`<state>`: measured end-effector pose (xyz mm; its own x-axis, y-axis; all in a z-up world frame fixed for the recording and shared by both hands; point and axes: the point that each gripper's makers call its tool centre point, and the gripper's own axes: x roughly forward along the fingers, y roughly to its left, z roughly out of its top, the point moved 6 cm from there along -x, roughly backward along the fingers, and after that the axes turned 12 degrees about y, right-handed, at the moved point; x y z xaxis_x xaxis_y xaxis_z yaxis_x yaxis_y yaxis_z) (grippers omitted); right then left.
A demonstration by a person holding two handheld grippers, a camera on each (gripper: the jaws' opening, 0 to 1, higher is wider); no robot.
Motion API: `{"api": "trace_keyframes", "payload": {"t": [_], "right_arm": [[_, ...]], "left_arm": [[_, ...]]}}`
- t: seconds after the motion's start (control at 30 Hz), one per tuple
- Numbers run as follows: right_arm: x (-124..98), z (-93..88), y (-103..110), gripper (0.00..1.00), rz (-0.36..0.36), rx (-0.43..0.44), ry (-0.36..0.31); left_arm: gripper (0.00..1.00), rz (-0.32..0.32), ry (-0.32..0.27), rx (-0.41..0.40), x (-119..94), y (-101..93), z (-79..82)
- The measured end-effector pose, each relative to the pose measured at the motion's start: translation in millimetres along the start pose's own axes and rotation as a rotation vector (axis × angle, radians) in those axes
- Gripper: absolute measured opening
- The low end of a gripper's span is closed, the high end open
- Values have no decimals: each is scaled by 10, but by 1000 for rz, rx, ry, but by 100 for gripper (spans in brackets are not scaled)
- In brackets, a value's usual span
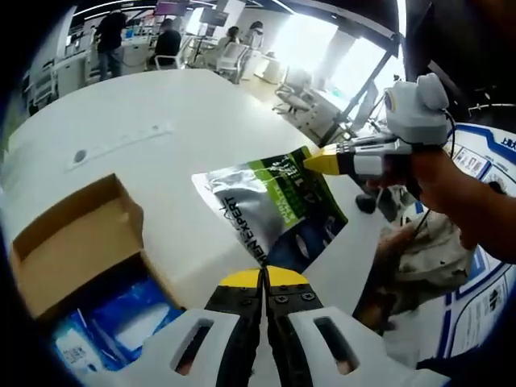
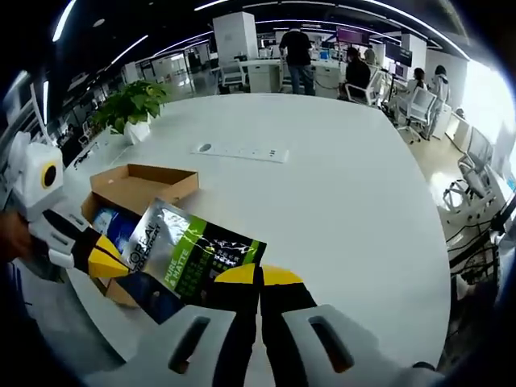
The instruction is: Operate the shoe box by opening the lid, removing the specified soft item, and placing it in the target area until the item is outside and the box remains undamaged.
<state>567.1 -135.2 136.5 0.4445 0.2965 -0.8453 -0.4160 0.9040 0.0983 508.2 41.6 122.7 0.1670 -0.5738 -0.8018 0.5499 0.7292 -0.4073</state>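
Pouch [image 2: 193,258] is seen lifted above the white table [image 2: 347,201], pinched at one edge by the right gripper [image 2: 260,276], yellow tips pressed tight on it. In the left gripper view the same pouch [image 1: 270,214] is seen hanging off the right gripper [image 1: 322,161], a hand [image 1: 459,197] behind it. Left gripper [image 1: 264,276] is held w/ jaws pressed together, nothing between them; its tips are set just below the pouch's lower edge (touching or not can't be told). Shoe box [image 1: 76,250] is left open on the table, cardboard flap up, blue packets [image 1: 121,322] inside. From the right gripper view the left gripper [image 2: 105,260] is seen beside the box [image 2: 137,189]. Power strip [image 2: 240,151] and potted plant [image 2: 129,105] are noted farther back.
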Motion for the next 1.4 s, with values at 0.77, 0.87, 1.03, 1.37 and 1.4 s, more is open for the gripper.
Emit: {"api": "trace_keyframes", "payload": {"t": [0.77, 0.87, 1.03, 1.37, 1.4], "right_arm": [[529, 55, -326, 0, 20, -14, 30], [578, 50, -360, 0, 21, -18, 33], [668, 13, -410, 0, 21, -17, 41], [907, 3, -555, 0, 15, -13, 52], [931, -11, -570, 0, 13, -17, 60]], "left_arm": [[0, 60, 39, -17, 478, 181, 134], [0, 64, 45, -17, 536, 182, 134], [0, 76, 50, -26, 629, 222, 141], [0, 106, 66, -13, 797, 254, 170], [0, 112, 67, -2, 807, 256, 175]]}}
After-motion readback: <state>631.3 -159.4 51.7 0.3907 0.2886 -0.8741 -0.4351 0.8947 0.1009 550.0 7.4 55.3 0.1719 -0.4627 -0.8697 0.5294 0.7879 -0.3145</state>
